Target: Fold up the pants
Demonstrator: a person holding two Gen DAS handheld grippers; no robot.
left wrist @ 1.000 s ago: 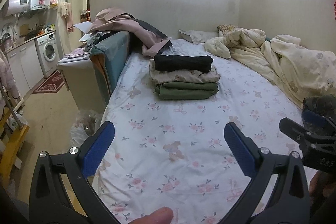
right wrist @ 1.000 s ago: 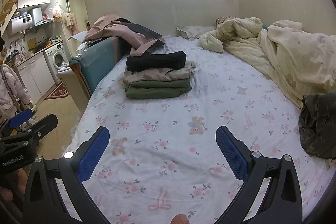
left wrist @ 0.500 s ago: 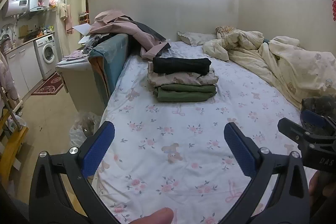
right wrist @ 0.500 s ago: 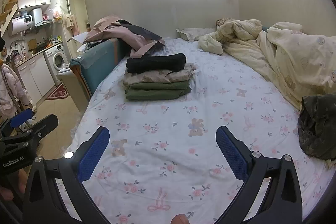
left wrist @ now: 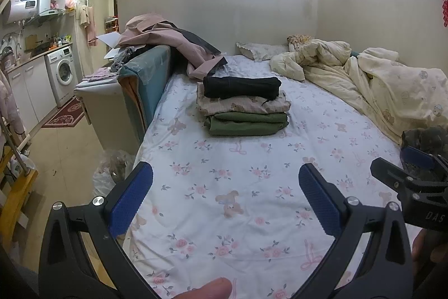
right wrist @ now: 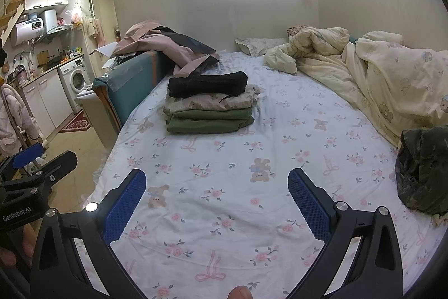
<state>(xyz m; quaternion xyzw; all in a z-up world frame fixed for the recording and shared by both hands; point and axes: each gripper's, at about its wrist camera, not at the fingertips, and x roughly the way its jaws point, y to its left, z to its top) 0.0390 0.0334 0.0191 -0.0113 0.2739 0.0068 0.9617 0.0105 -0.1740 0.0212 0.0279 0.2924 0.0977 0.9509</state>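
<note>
Both hand-held grippers, left hand-held gripper point(left wrist: 225, 196) and right hand-held gripper point(right wrist: 217, 198), spread wide apart, clamping nothing, hovering over bare floral bed point(right wrist: 224, 159). Crumpled camouflage pants point(right wrist: 422, 170) lying off right, just beyond right fingertip. Probably soft, floppy, light; best pinched at waistband. Farther back, folded stack point(right wrist: 208, 108).
</note>
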